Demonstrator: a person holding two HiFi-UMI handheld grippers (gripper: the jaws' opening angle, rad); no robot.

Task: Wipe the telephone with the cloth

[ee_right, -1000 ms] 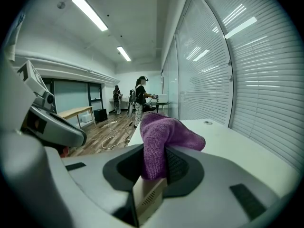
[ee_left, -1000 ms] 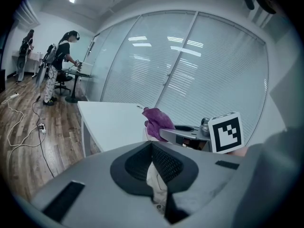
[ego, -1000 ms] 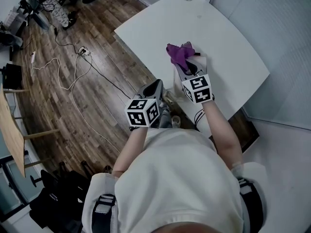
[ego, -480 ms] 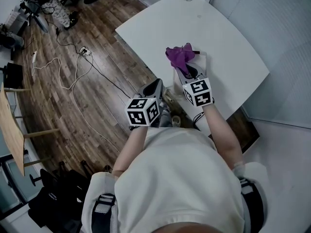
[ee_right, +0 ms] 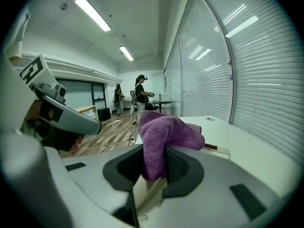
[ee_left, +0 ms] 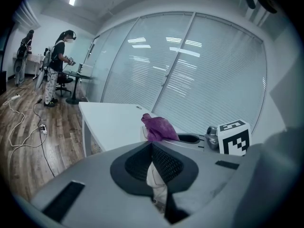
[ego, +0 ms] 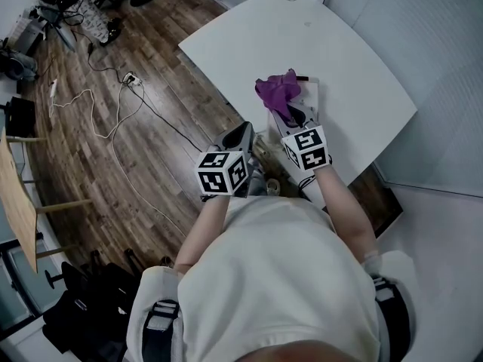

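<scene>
The right gripper [ee_right: 154,167] pinches the purple cloth [ee_right: 164,132] over the telephone [ego: 309,95].

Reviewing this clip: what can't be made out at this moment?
- Telephone: in the head view it is mostly under the cloth and the right tongs, so the keys and handset are not visible.
- Whether the cloth touches the telephone: in the right gripper view the tongs' own body blocks the contact.
- Distant person: in the left gripper view, too small to tell their activity.

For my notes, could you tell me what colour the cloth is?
Purple cloth, clearest in the right gripper view.
</scene>
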